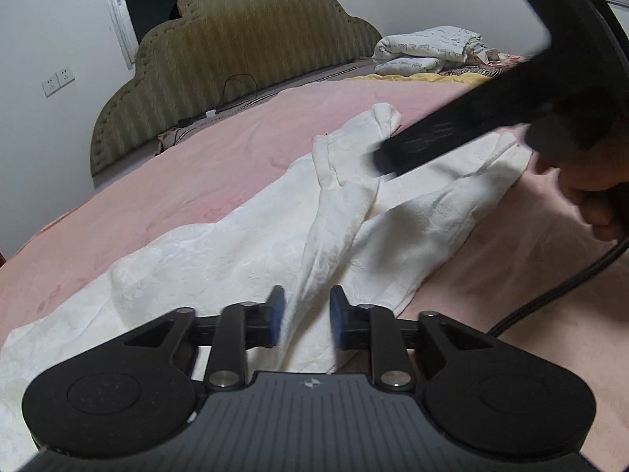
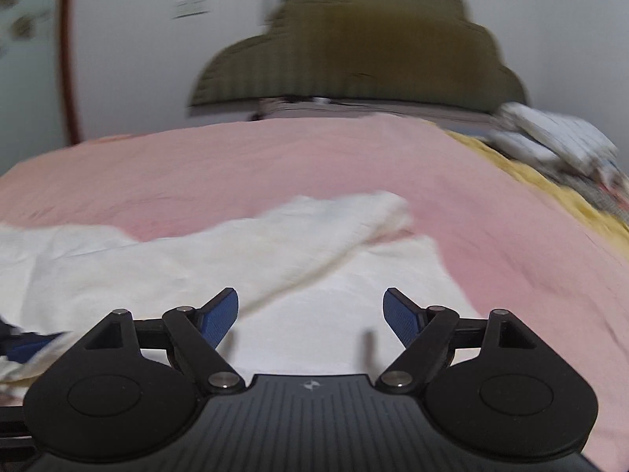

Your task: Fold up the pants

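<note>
Blue-padded fingers of the left gripper stood narrowed around a raised ridge of the white pants, the cloth running up between the pads; whether they already pinched it could not be told for certain from the left wrist view, though the gap was small and the fold filled it. That hold, by all appearances, was meant to take a seam or crease as a handle for the fold. Farther along, the pants lay crumpled across the pink bedspread, one leg twisted over the other toward the striped olive headboard. Over the far leg ends hovered the black right gripper, held by a person's hand at the frame's right edge. Seen from its own camera, the right gripper had its jaws spread wide with nothing between them, poised just above a flat stretch of white fabric, apparently free to take a fresh grip. A heap of printed bedding sat well apart near the headboard. Judged from the tangle, the folding was still at an early stage, the legs not yet aligned.
</note>
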A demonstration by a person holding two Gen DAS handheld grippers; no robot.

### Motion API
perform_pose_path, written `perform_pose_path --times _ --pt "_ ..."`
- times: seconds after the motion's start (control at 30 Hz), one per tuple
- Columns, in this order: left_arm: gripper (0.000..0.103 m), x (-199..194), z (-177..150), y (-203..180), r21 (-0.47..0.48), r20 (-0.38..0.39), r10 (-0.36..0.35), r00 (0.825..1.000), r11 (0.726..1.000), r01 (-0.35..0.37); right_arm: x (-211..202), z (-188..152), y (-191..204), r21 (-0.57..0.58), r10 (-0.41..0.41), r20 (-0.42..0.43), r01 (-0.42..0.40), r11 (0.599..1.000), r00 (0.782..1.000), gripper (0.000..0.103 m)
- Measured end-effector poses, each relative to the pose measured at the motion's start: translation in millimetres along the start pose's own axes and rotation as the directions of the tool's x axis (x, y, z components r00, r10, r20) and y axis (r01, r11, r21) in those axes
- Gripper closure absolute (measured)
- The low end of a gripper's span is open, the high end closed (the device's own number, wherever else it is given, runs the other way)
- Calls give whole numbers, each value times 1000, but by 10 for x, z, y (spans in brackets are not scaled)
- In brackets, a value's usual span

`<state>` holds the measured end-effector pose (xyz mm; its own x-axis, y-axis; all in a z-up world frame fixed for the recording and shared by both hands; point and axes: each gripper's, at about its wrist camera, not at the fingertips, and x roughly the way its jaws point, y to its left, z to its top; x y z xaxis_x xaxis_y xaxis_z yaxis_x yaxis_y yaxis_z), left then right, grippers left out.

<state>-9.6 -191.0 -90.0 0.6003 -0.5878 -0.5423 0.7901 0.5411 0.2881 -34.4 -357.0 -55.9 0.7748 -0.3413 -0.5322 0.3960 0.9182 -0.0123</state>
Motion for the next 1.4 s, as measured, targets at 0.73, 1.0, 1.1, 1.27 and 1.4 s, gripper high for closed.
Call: perform_pose_path --times 0.73,1.0,1.1,1.27,1.4 --pt "100 -96 -58 -92 71 16 2 1000 997 -3 -216 -122 -301 -129 -206 -1 204 970 979 2" --pt "100 -54 -43 -110 70 11 4 1000 998 -5 249 151 563 -357 -62 -85 27 934 994 1" --pt "98 -39 -37 -86 61 8 -3 1000 998 3 384 134 779 -518 -166 -106 88 851 980 1" --pt "94 -51 -47 -80 66 17 -11 1000 998 10 222 -78 592 -635 -331 -118 185 750 936 0" --pt "94 -37 -51 -82 71 13 -8 1000 997 7 -70 -183 286 -569 -307 -129 184 802 943 0"
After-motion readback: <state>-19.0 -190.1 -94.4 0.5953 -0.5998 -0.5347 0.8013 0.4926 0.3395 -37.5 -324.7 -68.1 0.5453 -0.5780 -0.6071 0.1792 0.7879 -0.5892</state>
